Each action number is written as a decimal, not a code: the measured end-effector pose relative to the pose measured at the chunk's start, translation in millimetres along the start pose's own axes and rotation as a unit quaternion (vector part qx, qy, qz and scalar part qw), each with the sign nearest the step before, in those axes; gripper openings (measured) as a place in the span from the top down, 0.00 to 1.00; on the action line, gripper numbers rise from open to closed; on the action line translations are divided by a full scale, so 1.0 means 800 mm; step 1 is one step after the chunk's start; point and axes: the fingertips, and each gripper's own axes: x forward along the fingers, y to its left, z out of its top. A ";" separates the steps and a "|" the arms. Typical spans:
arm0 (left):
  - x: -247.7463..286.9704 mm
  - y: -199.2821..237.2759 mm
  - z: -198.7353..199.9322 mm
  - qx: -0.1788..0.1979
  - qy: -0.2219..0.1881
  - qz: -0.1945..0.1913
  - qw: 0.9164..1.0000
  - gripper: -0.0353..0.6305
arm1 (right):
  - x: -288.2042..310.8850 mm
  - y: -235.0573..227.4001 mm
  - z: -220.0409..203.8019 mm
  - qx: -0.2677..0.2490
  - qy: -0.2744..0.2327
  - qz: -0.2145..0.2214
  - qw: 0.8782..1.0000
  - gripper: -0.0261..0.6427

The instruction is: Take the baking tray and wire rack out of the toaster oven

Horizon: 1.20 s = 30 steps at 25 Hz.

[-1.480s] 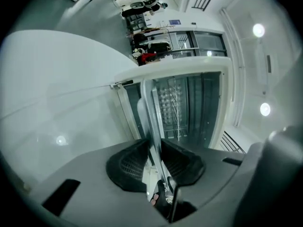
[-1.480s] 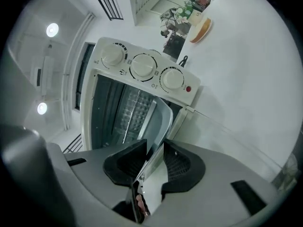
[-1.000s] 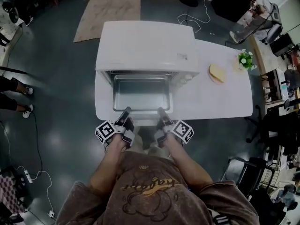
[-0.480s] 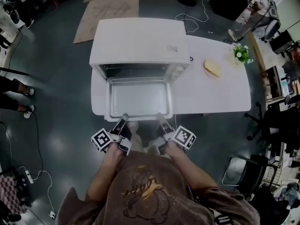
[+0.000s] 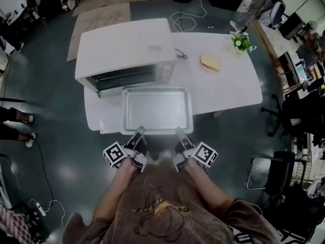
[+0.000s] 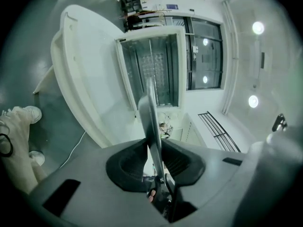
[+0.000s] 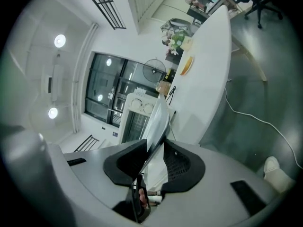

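The metal baking tray [image 5: 156, 109] hangs level in front of the white toaster oven [image 5: 124, 50], clear of its open mouth. My left gripper [image 5: 137, 134] is shut on the tray's near rim at the left, and my right gripper [image 5: 181, 133] on the same rim at the right. In the left gripper view the tray [image 6: 149, 112] shows edge-on, pinched in the left gripper [image 6: 150, 143], with the oven cavity [image 6: 151, 70] behind. The right gripper view has the tray [image 7: 158, 119] clamped in the right gripper [image 7: 155, 148]. Thin bars show inside the cavity; I cannot make out the wire rack for sure.
The oven stands on a white table [image 5: 228, 93]. To its right lie a black cable [image 5: 180, 52], a piece of bread [image 5: 209, 62] and a small plant [image 5: 241, 42]. A bystander's feet [image 5: 25, 121] are at the left, office chairs [image 5: 274, 172] at the right.
The tray has slid out of the oven towards me and now hangs free in front of it. Both grippers drew back with it, still clamped on its near rim.
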 end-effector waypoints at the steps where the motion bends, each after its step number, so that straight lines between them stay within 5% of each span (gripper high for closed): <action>1: 0.008 -0.003 -0.011 0.000 0.011 -0.001 1.000 0.82 | -0.010 -0.003 0.009 0.000 -0.010 -0.002 1.000 0.81; 18: 0.142 -0.020 -0.140 0.011 0.166 0.000 0.986 0.82 | -0.129 -0.070 0.123 0.029 -0.153 -0.066 0.986 0.80; 30: 0.242 0.009 -0.141 0.033 0.238 0.027 0.970 0.82 | -0.095 -0.130 0.174 0.060 -0.184 -0.094 0.977 0.80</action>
